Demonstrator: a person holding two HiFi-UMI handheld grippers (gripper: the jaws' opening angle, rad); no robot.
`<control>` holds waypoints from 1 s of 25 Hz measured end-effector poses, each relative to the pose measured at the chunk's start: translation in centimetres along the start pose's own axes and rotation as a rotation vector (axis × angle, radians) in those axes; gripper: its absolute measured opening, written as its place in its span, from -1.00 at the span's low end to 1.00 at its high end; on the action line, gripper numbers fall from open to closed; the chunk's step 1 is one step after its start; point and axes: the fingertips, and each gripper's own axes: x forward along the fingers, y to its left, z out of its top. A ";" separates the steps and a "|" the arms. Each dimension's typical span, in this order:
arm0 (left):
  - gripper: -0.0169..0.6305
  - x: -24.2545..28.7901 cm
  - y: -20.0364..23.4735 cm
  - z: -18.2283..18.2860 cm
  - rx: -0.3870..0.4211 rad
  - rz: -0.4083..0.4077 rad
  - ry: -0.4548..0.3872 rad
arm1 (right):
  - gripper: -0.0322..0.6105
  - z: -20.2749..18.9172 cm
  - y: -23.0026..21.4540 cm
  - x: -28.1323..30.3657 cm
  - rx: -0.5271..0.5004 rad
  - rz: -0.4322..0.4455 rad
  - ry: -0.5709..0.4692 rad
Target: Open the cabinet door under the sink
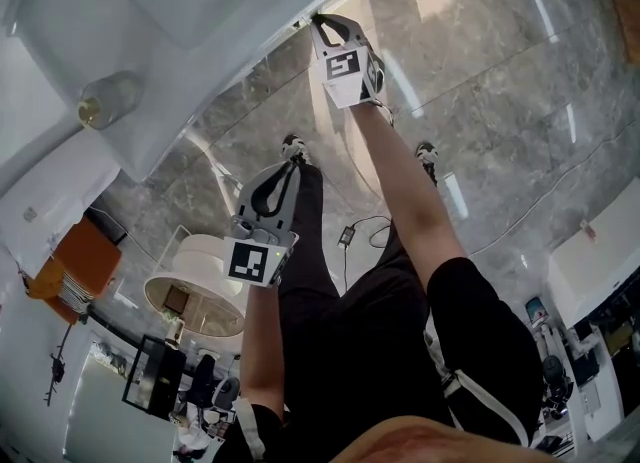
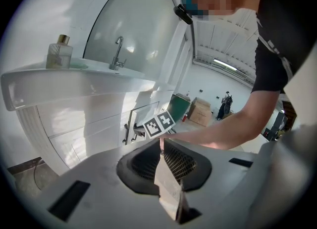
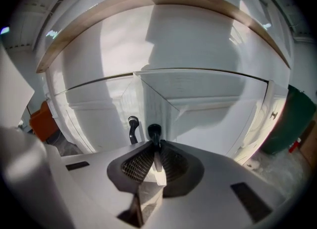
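The white cabinet under the sink fills the right gripper view, with two black handles at its middle seam. My right gripper is shut on the right door's handle. That door seems to stand slightly out from the front, and the left handle is free. In the head view my right gripper reaches up to the cabinet edge. My left gripper hangs lower over the floor, shut and holding nothing. My left gripper faces the cabinet side-on, and the right gripper's marker cube shows beside the door.
A sink counter with a tap and a glass bottle sits above the cabinet. A green bin stands to its right and an orange object to its left. A round white object and a cable are on the marble floor.
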 end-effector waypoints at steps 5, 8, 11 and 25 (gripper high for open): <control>-0.85 1.0 -1.4 0.5 0.000 -0.001 -0.021 | -0.60 -2.1 -0.6 -2.5 0.026 -0.026 0.004; -0.85 1.9 -2.2 0.8 0.005 -0.002 -0.024 | -0.60 -3.2 -1.2 -4.0 0.020 -0.039 0.014; -0.85 2.5 -3.2 0.9 0.014 0.000 -0.021 | -0.60 -4.4 -1.8 -5.5 0.020 -0.042 0.026; -0.85 5.4 -8.0 0.3 0.011 -0.048 -0.021 | -0.60 -8.5 -4.9 -10.2 0.028 -0.011 0.035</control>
